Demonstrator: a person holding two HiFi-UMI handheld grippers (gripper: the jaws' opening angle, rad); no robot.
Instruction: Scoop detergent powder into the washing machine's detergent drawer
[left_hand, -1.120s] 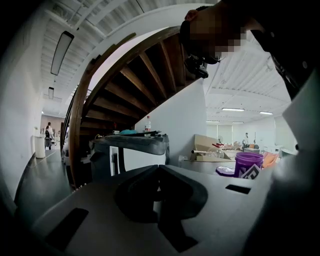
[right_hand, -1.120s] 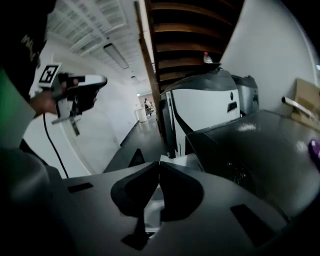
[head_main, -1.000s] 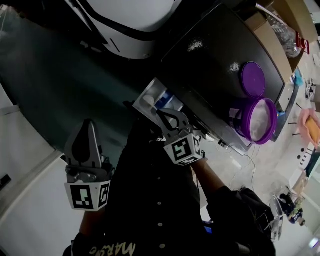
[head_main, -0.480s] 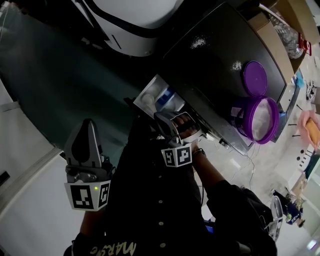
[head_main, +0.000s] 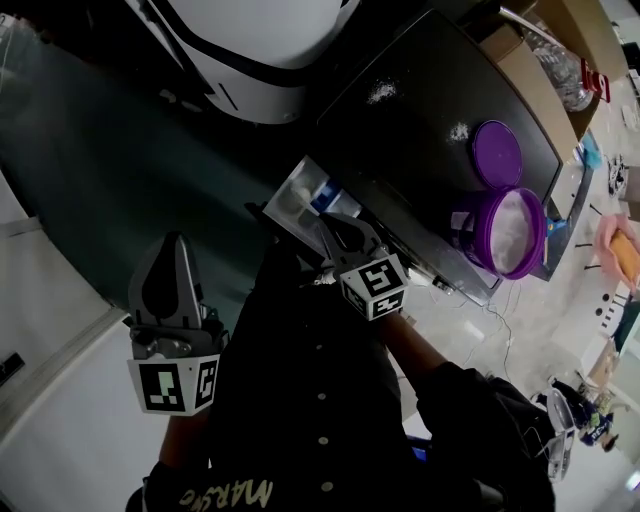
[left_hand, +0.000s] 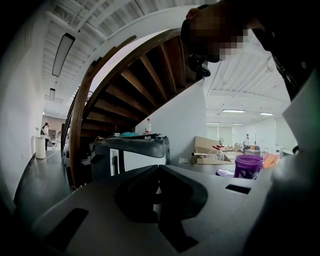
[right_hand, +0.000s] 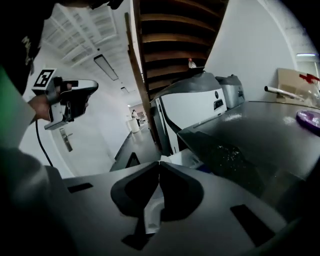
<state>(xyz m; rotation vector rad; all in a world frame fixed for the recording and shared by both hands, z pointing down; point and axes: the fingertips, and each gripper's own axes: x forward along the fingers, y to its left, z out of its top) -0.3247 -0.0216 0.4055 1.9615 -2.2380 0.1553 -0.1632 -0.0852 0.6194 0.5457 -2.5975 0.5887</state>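
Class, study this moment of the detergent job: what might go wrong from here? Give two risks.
1. The right gripper, tongs shut on what looks like a white scoop, hangs by the detergent drawer; powder may miss it, as the spilled powder on the machine top suggests.
2. The open purple tub stands near the top's edge; a reaching arm might knock it off.

- Person is wearing a black button-front shirt (head_main: 300, 400), with the sleeve (head_main: 450, 390) dark too.
- Pale buttons (head_main: 320, 395) are running down the front; yellowish lettering (head_main: 225, 495) is showing at the bottom.
- Left gripper (head_main: 177, 243) is showing a grey body, dark jaws and a cube (head_main: 178, 385) with black-and-white square markers.
- Right gripper (head_main: 335, 228) is looking the same and carrying its own marker cube (head_main: 375, 287).
- Black cable (right_hand: 40, 145) is hanging from the left gripper.
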